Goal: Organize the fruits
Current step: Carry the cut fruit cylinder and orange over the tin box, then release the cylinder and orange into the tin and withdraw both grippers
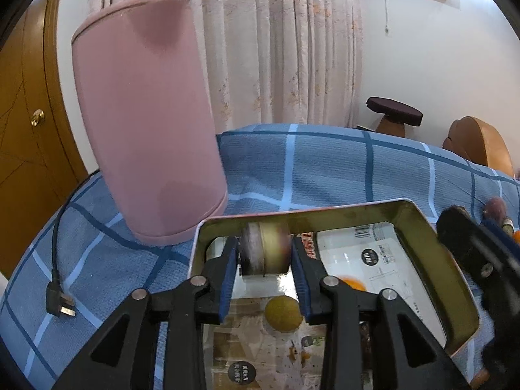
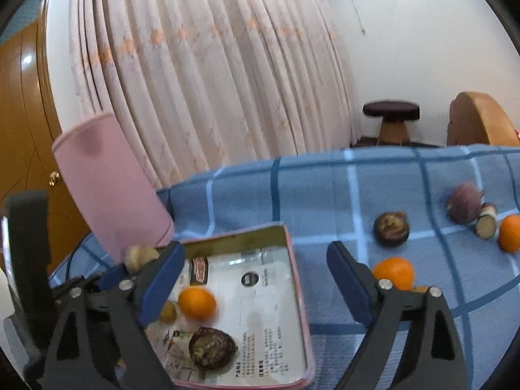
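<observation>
A metal tray (image 1: 435, 243) lined with printed paper sits on a blue checked cloth; it also shows in the right wrist view (image 2: 294, 250). My left gripper (image 1: 265, 253) is shut on a cut, purple-skinned fruit piece (image 1: 265, 248) above the tray's far left corner. Below it lies a yellow-green round fruit (image 1: 282, 312). In the right wrist view the tray holds an orange (image 2: 197, 303), a dark mangosteen (image 2: 213, 347) and a small yellow fruit (image 2: 168, 312). My right gripper (image 2: 253, 279) is open and empty over the tray's right edge. An orange (image 2: 394, 273) lies just past its right finger.
A pink fabric-covered cylinder (image 1: 146, 123) stands left of the tray. A black plug and cable (image 1: 60, 302) lie at the left. On the cloth to the right lie a mangosteen (image 2: 391, 229), a purple fruit (image 2: 464, 207), a cut piece (image 2: 486, 222) and another orange (image 2: 510, 233).
</observation>
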{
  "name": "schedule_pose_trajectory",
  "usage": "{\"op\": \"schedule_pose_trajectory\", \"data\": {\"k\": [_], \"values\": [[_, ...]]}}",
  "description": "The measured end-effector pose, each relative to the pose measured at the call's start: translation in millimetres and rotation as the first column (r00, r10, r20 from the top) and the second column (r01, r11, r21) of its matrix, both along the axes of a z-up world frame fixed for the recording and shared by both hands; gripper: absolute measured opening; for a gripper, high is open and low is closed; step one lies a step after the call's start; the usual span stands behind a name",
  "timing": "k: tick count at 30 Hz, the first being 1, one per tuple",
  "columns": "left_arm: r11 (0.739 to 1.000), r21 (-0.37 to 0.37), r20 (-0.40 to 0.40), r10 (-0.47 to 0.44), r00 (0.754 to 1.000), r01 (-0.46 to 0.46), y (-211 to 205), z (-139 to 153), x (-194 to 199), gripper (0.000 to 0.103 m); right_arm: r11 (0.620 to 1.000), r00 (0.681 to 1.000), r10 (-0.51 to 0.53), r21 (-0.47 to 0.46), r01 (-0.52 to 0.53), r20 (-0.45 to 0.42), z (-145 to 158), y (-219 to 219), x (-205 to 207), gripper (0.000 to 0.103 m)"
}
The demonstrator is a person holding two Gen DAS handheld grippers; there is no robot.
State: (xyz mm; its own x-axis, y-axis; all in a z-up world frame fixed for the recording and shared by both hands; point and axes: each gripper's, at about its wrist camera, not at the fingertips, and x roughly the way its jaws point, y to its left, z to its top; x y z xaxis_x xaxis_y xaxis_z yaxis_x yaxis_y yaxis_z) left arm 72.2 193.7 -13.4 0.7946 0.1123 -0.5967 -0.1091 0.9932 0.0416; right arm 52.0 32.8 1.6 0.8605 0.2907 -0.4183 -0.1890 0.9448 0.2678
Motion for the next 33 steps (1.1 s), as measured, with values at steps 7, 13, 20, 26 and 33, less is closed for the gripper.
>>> {"op": "schedule_pose_trajectory", "data": {"k": [7,13,20,26,33], "values": [[1.0,0.017,0.082,0.007,0.997,-0.008,-4,10,-10,0.073,0.997,0.996,-0.081,-0.007,0.081,0.049,7,-10,-7,0.099],[1.0,-0.017,0.132,0.009,0.991,-0.007,-1,15,-15,0.073,0.992,0.991,-0.125,0.007,0.125,0.051,7,-20,-9,0.101],[1.0,-0.027,0.161,0.003,0.987,0.002,-4,18,-22,0.073,0.988,0.987,-0.152,0.009,0.152,0.046,6,-28,-12,0.101],[1.0,-0.02,0.188,-0.016,0.982,0.02,-14,18,-29,0.073,0.984,0.982,-0.175,-0.022,0.177,0.073,7,-32,-20,0.101],[1.0,0.004,0.217,-0.025,0.976,0.024,-25,18,-37,0.073,0.978,0.975,-0.196,-0.058,0.203,0.106,9,-38,-29,0.101]]}}
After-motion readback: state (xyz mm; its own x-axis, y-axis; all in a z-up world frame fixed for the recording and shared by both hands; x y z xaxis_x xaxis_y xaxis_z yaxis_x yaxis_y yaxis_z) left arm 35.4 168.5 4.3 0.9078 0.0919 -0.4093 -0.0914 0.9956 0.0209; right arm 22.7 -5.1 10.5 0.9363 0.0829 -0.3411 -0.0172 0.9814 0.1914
